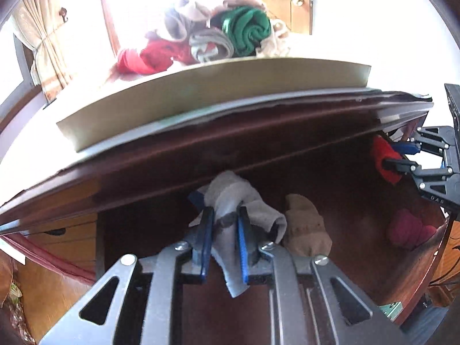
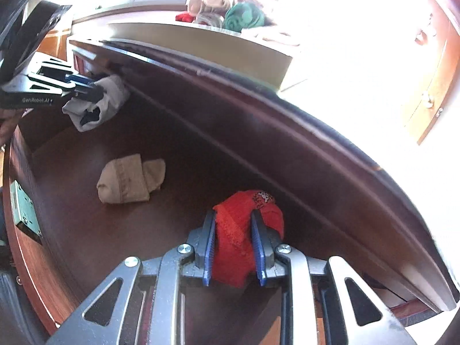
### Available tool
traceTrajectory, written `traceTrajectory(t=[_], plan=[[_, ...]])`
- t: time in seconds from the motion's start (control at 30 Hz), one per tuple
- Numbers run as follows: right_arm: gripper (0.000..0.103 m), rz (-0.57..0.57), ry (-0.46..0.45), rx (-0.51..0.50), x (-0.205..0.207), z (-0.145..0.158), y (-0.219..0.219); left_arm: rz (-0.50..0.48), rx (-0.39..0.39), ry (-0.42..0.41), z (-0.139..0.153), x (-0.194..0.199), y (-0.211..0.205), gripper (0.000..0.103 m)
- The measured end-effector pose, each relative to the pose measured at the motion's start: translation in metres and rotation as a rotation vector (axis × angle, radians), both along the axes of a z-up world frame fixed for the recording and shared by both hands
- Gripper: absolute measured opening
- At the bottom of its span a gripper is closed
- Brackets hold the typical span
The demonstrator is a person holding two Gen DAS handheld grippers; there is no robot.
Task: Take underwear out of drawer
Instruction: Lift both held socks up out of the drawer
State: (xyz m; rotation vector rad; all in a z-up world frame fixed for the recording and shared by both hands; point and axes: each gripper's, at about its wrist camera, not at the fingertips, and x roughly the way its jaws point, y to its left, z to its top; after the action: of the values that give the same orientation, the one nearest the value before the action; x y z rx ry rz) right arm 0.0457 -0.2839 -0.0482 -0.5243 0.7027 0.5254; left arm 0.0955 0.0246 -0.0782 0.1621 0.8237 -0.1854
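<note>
My left gripper is shut on a grey rolled underwear, held inside the dark wooden drawer; it also shows in the right wrist view. My right gripper is shut on a red underwear, which also shows in the left wrist view at the right. A beige rolled underwear lies on the drawer floor between them. A dark pink one lies in the right corner.
A pile of taken-out clothes, green, red and grey, sits on the top surface above the drawer, behind a tan board. The cabinet's top edge overhangs the drawer. A metal lock plate sits on the drawer front.
</note>
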Motion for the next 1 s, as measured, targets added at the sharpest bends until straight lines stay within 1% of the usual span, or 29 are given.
traceTrajectory(t=[0.03,0.13,0.2,0.23,0.33,0.57,0.63,0.67,0.7,0.77,1.0], plan=[[0.025,-0.002,-0.007,0.009,-0.002,0.003,0.005,-0.002,-0.003,-0.01,0.001,-0.004,0.0,0.013],[0.025,0.002,-0.004,0.05,-0.006,0.013,0.002,0.002,-0.012,-0.036,0.0,-0.014,0.003,0.013],[0.025,0.013,-0.036,0.034,-0.013,0.017,0.005,0.003,-0.007,-0.041,-0.004,-0.018,0.001,0.013],[0.025,0.017,-0.056,0.024,-0.017,0.018,0.006,0.005,-0.006,-0.048,-0.002,-0.021,0.002,0.013],[0.025,0.015,-0.081,0.032,-0.018,0.021,0.009,0.008,-0.001,-0.065,-0.002,-0.028,0.002,0.013],[0.025,0.001,-0.112,0.096,-0.022,0.03,-0.001,0.022,0.001,-0.117,0.007,-0.051,0.006,0.011],[0.025,0.0,-0.123,0.109,-0.026,0.038,-0.008,0.022,0.006,-0.129,0.013,-0.058,0.005,0.011],[0.025,0.0,-0.128,0.114,-0.026,0.038,-0.008,0.021,0.008,-0.133,0.02,-0.062,0.006,0.011],[0.025,0.001,-0.131,0.12,-0.022,0.031,-0.003,0.021,0.009,-0.139,0.021,-0.066,0.006,0.01],[0.025,0.001,-0.14,0.129,-0.021,0.028,0.001,0.026,0.006,-0.156,0.025,-0.074,0.007,0.01],[0.025,0.017,-0.176,0.162,-0.029,0.036,-0.005,0.048,-0.008,-0.215,0.033,-0.096,0.007,0.008]])
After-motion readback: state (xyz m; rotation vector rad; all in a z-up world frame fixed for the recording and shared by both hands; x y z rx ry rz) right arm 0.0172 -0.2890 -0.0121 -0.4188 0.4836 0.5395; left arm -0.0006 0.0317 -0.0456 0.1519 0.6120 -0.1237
